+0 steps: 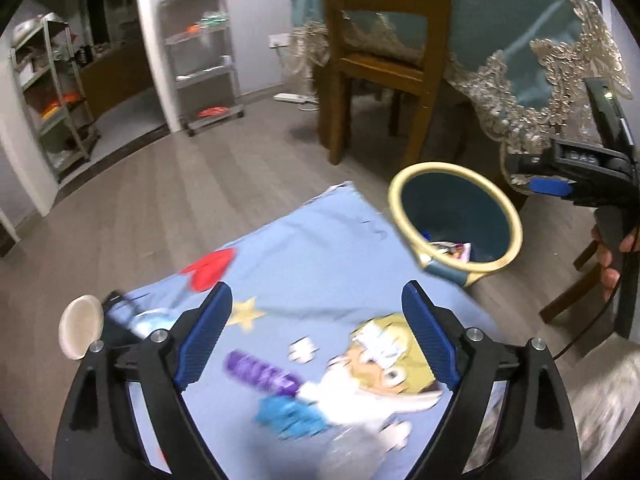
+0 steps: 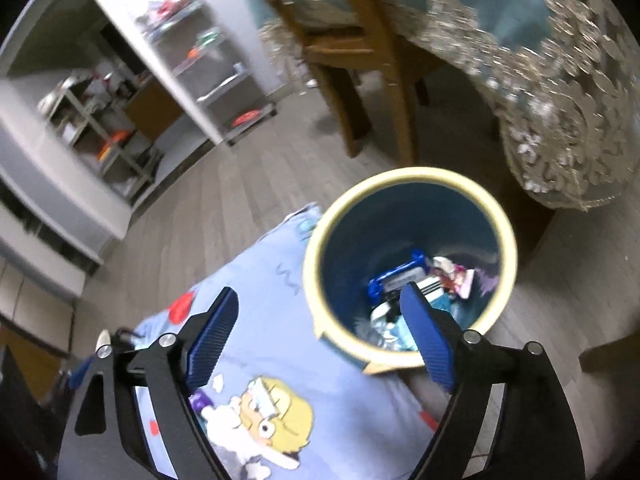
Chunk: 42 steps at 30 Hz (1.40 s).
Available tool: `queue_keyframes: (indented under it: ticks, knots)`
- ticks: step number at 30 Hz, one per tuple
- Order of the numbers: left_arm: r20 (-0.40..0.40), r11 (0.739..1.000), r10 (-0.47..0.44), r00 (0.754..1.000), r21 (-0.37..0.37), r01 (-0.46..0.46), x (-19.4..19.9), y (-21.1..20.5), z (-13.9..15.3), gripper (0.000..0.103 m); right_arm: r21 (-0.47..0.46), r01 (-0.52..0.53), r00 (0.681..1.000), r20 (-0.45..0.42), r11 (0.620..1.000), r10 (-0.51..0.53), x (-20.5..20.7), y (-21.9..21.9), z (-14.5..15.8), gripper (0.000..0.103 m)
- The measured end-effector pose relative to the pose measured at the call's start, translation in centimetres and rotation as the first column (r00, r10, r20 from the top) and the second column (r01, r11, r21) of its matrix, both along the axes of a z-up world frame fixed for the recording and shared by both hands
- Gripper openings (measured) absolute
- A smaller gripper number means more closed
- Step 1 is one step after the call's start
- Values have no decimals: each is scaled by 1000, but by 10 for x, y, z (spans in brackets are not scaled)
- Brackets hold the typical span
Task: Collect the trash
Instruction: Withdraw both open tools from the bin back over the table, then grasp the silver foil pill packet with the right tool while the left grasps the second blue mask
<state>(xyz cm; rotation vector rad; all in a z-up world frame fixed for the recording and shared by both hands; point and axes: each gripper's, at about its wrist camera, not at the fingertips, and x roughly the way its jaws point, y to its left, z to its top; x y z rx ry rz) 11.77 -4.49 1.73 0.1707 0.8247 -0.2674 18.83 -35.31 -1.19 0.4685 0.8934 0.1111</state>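
A round blue bin with a cream rim [image 1: 456,222] [image 2: 412,188] stands on the floor at the edge of a light-blue cartoon cloth [image 1: 320,272] [image 2: 276,304]. Wrappers and a blue plastic piece [image 2: 394,276] lie inside it. On the cloth lie a purple wrapper [image 1: 264,372], a blue crumpled wrapper [image 1: 288,414] and white paper scraps [image 1: 302,350]. My left gripper [image 1: 316,334] hangs open over the cloth with nothing between its fingers. My right gripper [image 2: 320,338] is open above the bin's near rim, empty; it shows at the right edge of the left wrist view [image 1: 552,188].
A wooden chair [image 1: 376,60] and a table with a teal lace-edged cloth [image 1: 532,48] stand behind the bin. Metal shelf racks [image 1: 200,40] line the far wall. A pale round disc [image 1: 80,326] lies at the cloth's left edge. Grey plank floor [image 1: 180,200] surrounds the cloth.
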Motion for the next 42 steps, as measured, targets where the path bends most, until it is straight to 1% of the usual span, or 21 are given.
queue_keyframes:
  ticks: [3, 5, 8, 11, 15, 17, 20, 23, 25, 27, 29, 31, 32, 34, 35, 37, 42]
  knots:
    - [-10, 998, 61, 998, -13, -61, -8, 32, 1, 86, -13, -36, 999, 11, 999, 36, -8, 20, 3, 88]
    - [-12, 993, 107, 994, -44, -107, -13, 52, 1, 87, -20, -57, 998, 12, 998, 57, -13, 31, 3, 89]
    - [-15, 986, 149, 989, -76, -150, -18, 72, -2, 89, -15, -80, 997, 4, 997, 80, -21, 48, 1, 90]
    - [-18, 981, 177, 984, -71, -178, -22, 89, -8, 89, 4, -97, 995, -10, 995, 97, -28, 62, -4, 91]
    - [-38, 967, 235, 971, -97, -237, -24, 119, -16, 90, -7, -120, 992, -44, 993, 119, -29, 75, -14, 92]
    - [-50, 962, 256, 965, -90, -260, -23, 127, -22, 90, -29, -125, 991, -60, 992, 123, -28, 79, -18, 92]
    - [-78, 952, 294, 953, -71, -299, -20, 144, -33, 90, -25, -117, 990, -87, 993, 115, -24, 79, -27, 92]
    - [-96, 949, 302, 948, -60, -309, -16, 151, -41, 90, -30, -118, 985, -132, 993, 113, -18, 82, -40, 92]
    - [-105, 951, 302, 948, -34, -307, -13, 151, -48, 90, -56, -150, 976, -165, 987, 139, -14, 92, -49, 92]
    - [-122, 952, 300, 946, -19, -305, -9, 149, -57, 90, -64, -179, 969, -186, 982, 165, -13, 100, -58, 92]
    - [-148, 948, 306, 940, -42, -315, -3, 150, -62, 90, -56, -196, 963, -202, 979, 181, -12, 108, -65, 92]
    - [-149, 948, 303, 941, -54, -313, 0, 147, -65, 90, -53, -206, 958, -215, 977, 190, -11, 116, -73, 92]
    - [-144, 950, 300, 943, -44, -309, 2, 144, -67, 90, -51, -218, 953, -225, 975, 201, -11, 122, -78, 92]
    - [-126, 955, 294, 948, 2, -296, 8, 138, -73, 90, -50, -232, 948, -234, 971, 215, -10, 131, -84, 92]
    - [-123, 954, 299, 946, 25, -298, 13, 136, -78, 90, -47, -242, 945, -239, 969, 224, -9, 135, -87, 92]
    - [-124, 951, 311, 942, 47, -307, 21, 133, -85, 90, -42, -262, 938, -245, 964, 244, -6, 142, -94, 91]
    - [-132, 937, 350, 927, 60, -345, 49, 129, -101, 90, -51, -315, 919, -268, 948, 290, -1, 157, -110, 90]
